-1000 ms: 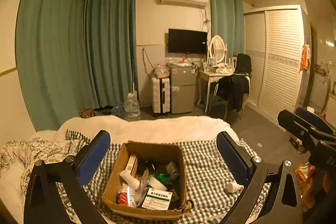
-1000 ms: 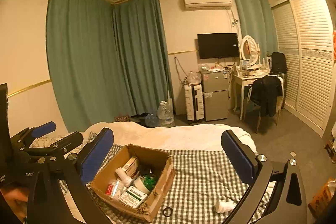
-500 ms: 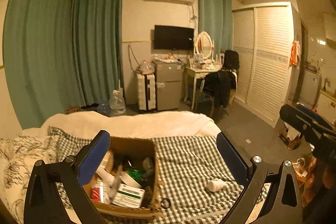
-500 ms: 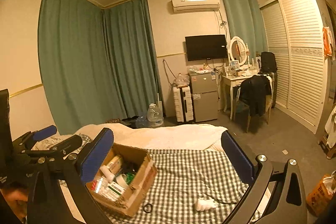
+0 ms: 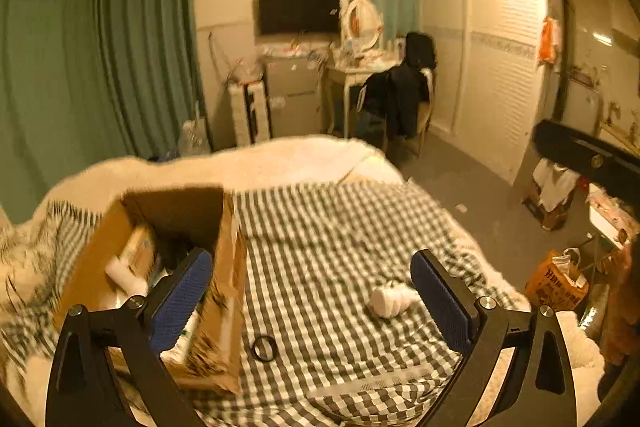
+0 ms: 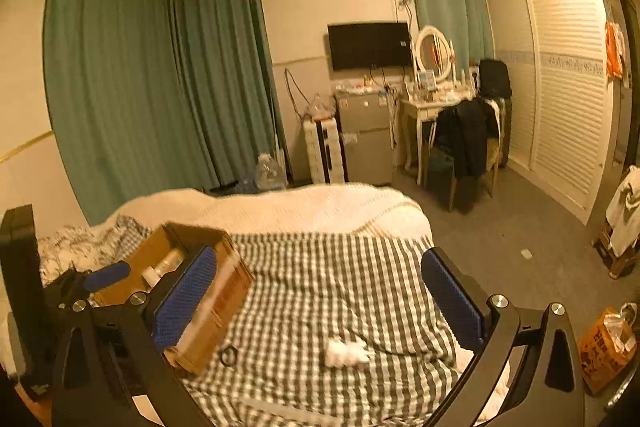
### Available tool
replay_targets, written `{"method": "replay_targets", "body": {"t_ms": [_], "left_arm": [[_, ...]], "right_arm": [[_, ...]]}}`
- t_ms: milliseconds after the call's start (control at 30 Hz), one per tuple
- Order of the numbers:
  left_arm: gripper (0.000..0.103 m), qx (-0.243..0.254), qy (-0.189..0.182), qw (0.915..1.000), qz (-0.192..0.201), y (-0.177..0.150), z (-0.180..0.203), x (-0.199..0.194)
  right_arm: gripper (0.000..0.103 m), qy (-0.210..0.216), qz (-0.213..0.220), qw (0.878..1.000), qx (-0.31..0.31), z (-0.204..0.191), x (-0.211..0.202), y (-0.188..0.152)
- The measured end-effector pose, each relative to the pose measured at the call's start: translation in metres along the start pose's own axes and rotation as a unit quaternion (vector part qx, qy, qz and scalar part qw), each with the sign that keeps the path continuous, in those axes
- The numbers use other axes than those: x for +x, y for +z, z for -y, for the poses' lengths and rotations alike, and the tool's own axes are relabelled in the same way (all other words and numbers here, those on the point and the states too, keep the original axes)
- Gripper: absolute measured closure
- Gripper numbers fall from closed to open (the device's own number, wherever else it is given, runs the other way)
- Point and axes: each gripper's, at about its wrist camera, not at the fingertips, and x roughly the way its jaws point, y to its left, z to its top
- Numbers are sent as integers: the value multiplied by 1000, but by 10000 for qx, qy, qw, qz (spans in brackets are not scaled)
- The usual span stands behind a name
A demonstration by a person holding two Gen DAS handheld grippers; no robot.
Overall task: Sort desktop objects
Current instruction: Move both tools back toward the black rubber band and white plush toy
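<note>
Your left gripper (image 5: pixel 310 283) spread wide, right gripper (image 6: pixel 318 287) spread wide too, both empty, white wad (image 5: pixel 390 301) beside black ring (image 5: pixel 264 348), cardboard box (image 5: pixel 224 291) left.

You see an open cardboard box (image 5: pixel 224 267) on the checked blanket (image 5: pixel 340 227), with a white bottle (image 5: pixel 122 273) and some packets inside it. Just beside the box, at its near right corner, lies a small black ring (image 5: pixel 264 348). Further right of the box lies a crumpled white wad (image 5: pixel 390 301).
</note>
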Motion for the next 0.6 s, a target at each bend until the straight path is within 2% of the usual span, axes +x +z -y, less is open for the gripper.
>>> {"method": "replay_targets", "body": {"t_ms": [133, 267, 400, 567, 600], "left_arm": [[8, -421, 237, 9977, -481, -20, 0, 34], [8, -814, 743, 9902, -853, -37, -1, 63], [8, -1225, 1107, 9784, -1241, -53, -5, 92], [8, -1740, 1537, 9598, -1578, -70, -9, 125], [8, -1894, 1670, 9534, -1654, -73, -11, 133]], "right_arm": [[0, -80, -305, 9995, 52, 22, 24, -16], [0, -120, -618, 9980, 5, 33, 48, -30], [0, -99, -959, 9952, -154, 42, 72, -44], [0, 28, -1361, 9902, -308, 51, 103, -62], [0, 50, -1433, 9891, -337, 52, 108, -66]]}}
